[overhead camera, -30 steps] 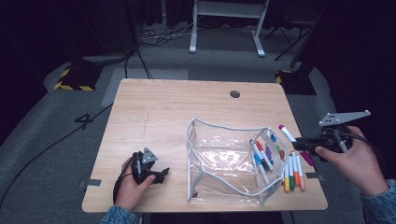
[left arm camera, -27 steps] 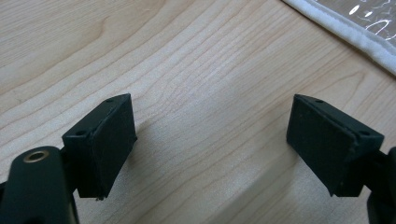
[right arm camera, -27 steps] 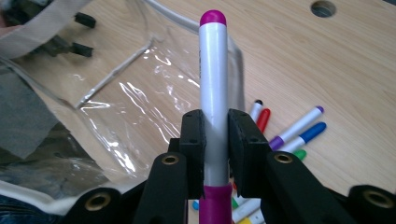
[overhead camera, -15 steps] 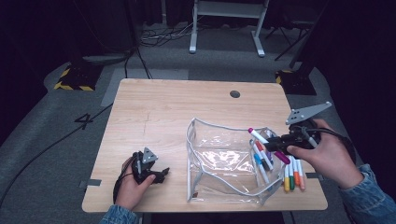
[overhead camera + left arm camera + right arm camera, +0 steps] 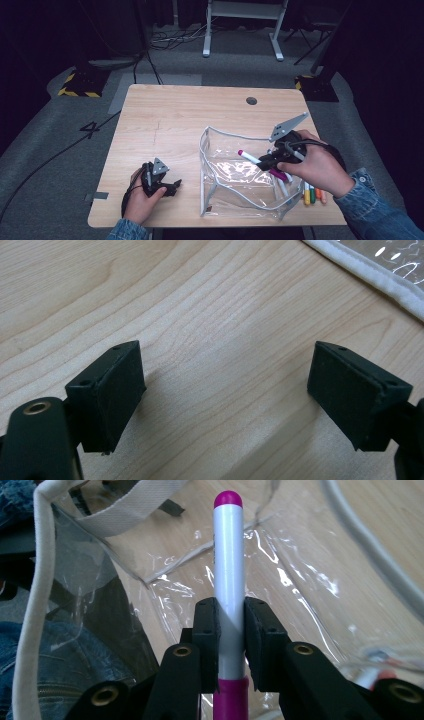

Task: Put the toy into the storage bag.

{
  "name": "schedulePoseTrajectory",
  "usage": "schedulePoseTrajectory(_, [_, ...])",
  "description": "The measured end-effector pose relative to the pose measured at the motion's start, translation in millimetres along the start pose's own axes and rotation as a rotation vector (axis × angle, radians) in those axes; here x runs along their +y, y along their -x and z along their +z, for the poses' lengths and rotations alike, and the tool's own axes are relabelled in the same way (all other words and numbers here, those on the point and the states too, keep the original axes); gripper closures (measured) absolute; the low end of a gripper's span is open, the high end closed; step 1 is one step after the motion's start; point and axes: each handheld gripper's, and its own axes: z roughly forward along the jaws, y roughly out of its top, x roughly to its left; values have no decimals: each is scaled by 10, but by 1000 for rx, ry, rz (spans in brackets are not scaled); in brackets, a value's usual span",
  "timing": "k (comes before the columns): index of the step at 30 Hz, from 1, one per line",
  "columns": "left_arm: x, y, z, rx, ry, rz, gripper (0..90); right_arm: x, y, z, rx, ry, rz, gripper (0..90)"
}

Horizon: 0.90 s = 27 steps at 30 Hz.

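A: What has the right hand-held gripper (image 5: 264,163) got hold of?

B: A marker (image 5: 229,580) with a white barrel and magenta ends. The jaws are clamped on the lower part of the barrel, just above the magenta end piece, and the pen pokes straight out ahead of them. In the high view it hangs over the open mouth of the clear pouch (image 5: 235,185), tip toward the middle.

A: How will it handle?

B: Light and stiff, I'd judge, with a smooth round plastic body that could twist or slide between flat pads. Gripping across the barrel, as here, looks right; nearer the middle might balance better. The pouch is the awkward one: soft, floppy clear plastic with a white fabric edge (image 5: 30,585), so its sides may sag or shift when the marker goes in.

A: And the left hand-held gripper (image 5: 167,187)?

B: Resting low on the tabletop (image 5: 175,120), near the front-left edge, a little apart from the pouch. Its jaws stand wide apart with only bare wood between them; the pouch's edge (image 5: 370,275) shows in a corner of its own view.

A: Anything else lying about?

B: More markers (image 5: 312,192) lie side by side by the pouch's right side, partly under the person's right hand (image 5: 320,170). The tabletop is pale wood grain, flat and fairly smooth, with a small round hole (image 5: 251,101) near the back. Around it is grey carpet, cables on the floor, a yellow-and-black striped block (image 5: 77,90), and a white frame (image 5: 242,25) farther back in a dark room.
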Motion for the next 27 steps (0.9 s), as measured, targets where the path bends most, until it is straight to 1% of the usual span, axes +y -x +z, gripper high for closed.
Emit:
schedulePoseTrajectory(3, [1,0,0,2,0,1,155,71,-33,126,22,-28,-22,770])
schedulePoseTrajectory(6, [1,1,0,2,0,1,155,113,-57,233,32,-52,-39,769])
schedulePoseTrajectory(11, [1,0,0,3,0,1,155,155,-83,412,60,-98,-79,769])
schedulePoseTrajectory(14, [1,3,2,0,-2,-5,154,173,-97,491,75,-121,-92,769])
schedulePoseTrajectory(21, [1,4,4,-1,-1,-6,153,178,-131,697,100,-182,-131,769])
schedulePoseTrajectory(23, [1,3,3,1,-2,-6,153,169,-144,744,106,-203,-126,769])
schedulePoseTrajectory(27, [4,4,5,0,-1,-8,153,158,-151,853,114,-243,-140,769])
